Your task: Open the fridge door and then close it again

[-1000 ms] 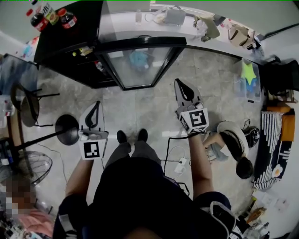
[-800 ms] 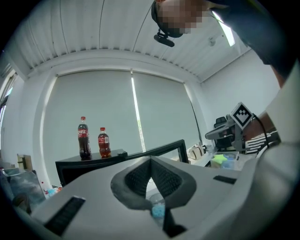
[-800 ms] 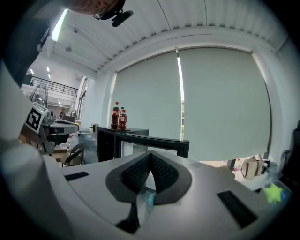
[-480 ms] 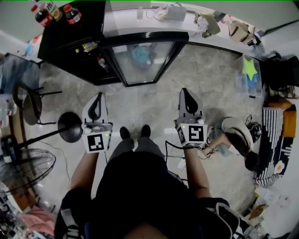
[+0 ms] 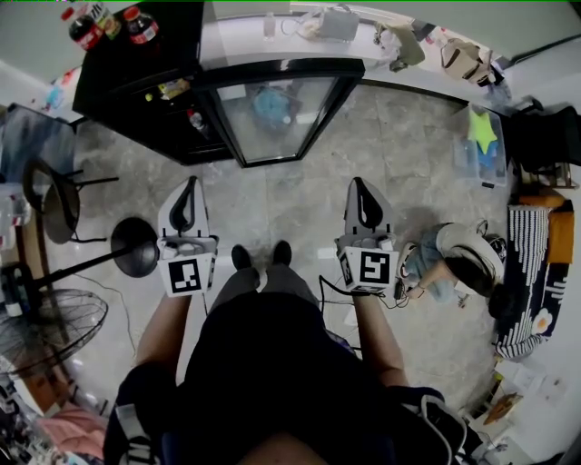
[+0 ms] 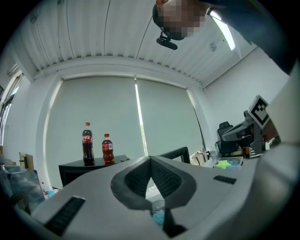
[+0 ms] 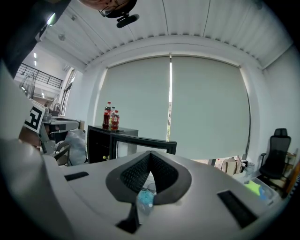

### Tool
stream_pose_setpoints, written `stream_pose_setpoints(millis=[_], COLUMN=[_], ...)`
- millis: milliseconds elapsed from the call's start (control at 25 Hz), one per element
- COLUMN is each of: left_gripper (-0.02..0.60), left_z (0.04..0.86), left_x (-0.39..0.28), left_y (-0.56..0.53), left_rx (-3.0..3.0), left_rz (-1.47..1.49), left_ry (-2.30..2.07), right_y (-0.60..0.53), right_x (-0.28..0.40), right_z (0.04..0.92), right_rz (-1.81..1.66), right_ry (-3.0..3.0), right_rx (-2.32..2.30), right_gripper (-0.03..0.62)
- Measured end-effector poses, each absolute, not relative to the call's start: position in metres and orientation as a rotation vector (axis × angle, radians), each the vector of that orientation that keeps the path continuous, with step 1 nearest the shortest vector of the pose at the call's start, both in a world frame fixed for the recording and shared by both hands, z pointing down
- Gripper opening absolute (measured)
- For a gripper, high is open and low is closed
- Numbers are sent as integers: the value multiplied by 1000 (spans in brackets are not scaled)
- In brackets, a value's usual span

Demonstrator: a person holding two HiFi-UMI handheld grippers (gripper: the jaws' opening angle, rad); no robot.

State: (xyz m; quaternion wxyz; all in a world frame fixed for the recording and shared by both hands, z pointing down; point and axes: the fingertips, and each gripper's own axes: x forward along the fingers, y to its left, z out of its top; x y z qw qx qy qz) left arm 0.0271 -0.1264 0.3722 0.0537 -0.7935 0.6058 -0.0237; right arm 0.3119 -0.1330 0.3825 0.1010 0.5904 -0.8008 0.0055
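In the head view the fridge (image 5: 136, 91) stands ahead with its glass door (image 5: 272, 118) swung open; the left tongs (image 5: 190, 185) and right tongs (image 5: 358, 185) are well apart from it. The left gripper view shows its tongs closed and empty, and the right gripper view shows the same. Next, probably, one must reach the door and push it shut.

Head view looks steeply down from above onto floor (image 5: 300, 191) and fridge (image 5: 136, 91); both gripper views face level toward the distant fridge, all sharing its cola bottles (image 5: 136, 25).
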Motion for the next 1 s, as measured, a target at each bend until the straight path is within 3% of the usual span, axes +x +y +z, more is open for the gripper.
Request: stream_pose_setpoints(millis=[280,360,520,640,840,1000], left_gripper=[21,21,21,21,22,22], left_z=[371,371,371,372,373,375], left_x=[27,27,28,28,25,15], left_y=[-124,-125,-124,-123,-119,-117], left_rx=[-2413,-2413,-2413,-2415,-2434,-2467], left_rz=[-80,-88,-105,-124,-130,-136], left_ry=[1843,1840,1840,1835,1810,1765], right_y=[-147,-156,-177,-192,-219,-241], right_x=[316,319,327,325,322,317], right_z=[386,389,389,392,400,405], right_rz=[19,47,26,27,24,-5], right_ry=[-2397,-2410,-2452,-2497,-2548,-2554], right_rx=[1702,1671,1638,1585,1503,1450], right_gripper=[26,113,120,195,263,279])
